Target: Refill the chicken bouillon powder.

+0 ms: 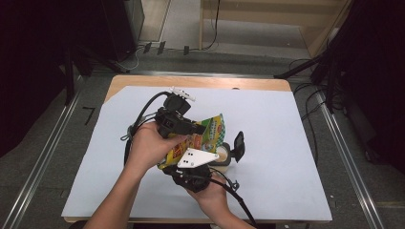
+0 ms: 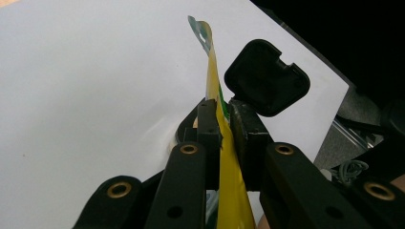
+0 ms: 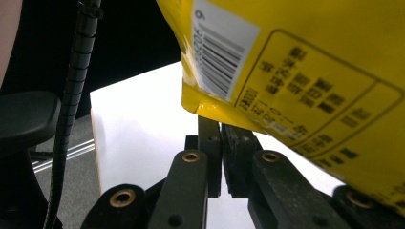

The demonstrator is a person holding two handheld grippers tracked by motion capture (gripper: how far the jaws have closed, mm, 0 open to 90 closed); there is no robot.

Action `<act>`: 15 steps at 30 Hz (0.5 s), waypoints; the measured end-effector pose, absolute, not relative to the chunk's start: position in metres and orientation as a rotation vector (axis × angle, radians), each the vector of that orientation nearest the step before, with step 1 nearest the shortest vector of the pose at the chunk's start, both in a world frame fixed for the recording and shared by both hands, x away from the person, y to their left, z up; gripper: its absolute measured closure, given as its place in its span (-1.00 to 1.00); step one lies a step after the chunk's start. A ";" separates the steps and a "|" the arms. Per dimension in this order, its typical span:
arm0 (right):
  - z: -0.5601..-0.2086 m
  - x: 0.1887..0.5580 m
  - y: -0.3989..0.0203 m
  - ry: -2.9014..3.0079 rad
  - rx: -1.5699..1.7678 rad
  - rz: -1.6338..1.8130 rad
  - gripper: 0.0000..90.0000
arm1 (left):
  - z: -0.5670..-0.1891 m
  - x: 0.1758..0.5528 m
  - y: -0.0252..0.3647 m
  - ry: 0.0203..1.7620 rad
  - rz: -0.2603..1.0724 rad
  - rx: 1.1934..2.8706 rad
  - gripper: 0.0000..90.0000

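Note:
A yellow and green snack pouch point(image 1: 213, 129) hangs above the white sheet between my two grippers. My left gripper point(image 1: 201, 129), held from the left, is shut on the pouch's edge; in the left gripper view the yellow foil point(image 2: 232, 191) runs pinched between the jaws point(image 2: 222, 114). From below, my right gripper point(image 1: 191, 160) with its grey plate reaches up under the pouch. In the right gripper view its jaws point(image 3: 222, 126) stand shut at the bottom seam of the pouch point(image 3: 310, 71), beside the barcode.
A small black container point(image 1: 223, 157) with beige contents and a raised black lid point(image 1: 238, 145) point(image 2: 267, 78) stands just right of the grippers. White sheet point(image 1: 286, 143) covers the wooden table. Metal rails run along both table sides; cables trail from each gripper.

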State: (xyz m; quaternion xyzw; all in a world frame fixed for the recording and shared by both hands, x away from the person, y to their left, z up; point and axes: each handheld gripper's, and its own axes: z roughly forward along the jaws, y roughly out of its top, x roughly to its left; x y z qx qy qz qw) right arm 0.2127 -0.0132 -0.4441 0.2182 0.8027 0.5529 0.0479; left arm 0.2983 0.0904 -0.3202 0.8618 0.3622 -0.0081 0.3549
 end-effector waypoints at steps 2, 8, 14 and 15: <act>-0.444 0.213 -0.013 2.447 0.667 1.688 0.97 | -0.320 0.298 0.090 0.929 -0.017 2.226 0.86; -0.444 0.213 -0.014 2.437 0.668 1.702 0.97 | -0.319 0.296 0.087 0.922 -0.002 2.233 0.86; -0.444 0.213 -0.014 2.444 0.668 1.696 0.97 | -0.319 0.297 0.088 0.926 -0.008 2.230 0.85; -0.444 0.213 -0.014 2.444 0.667 1.696 0.97 | -0.319 0.297 0.088 0.928 -0.009 2.230 0.86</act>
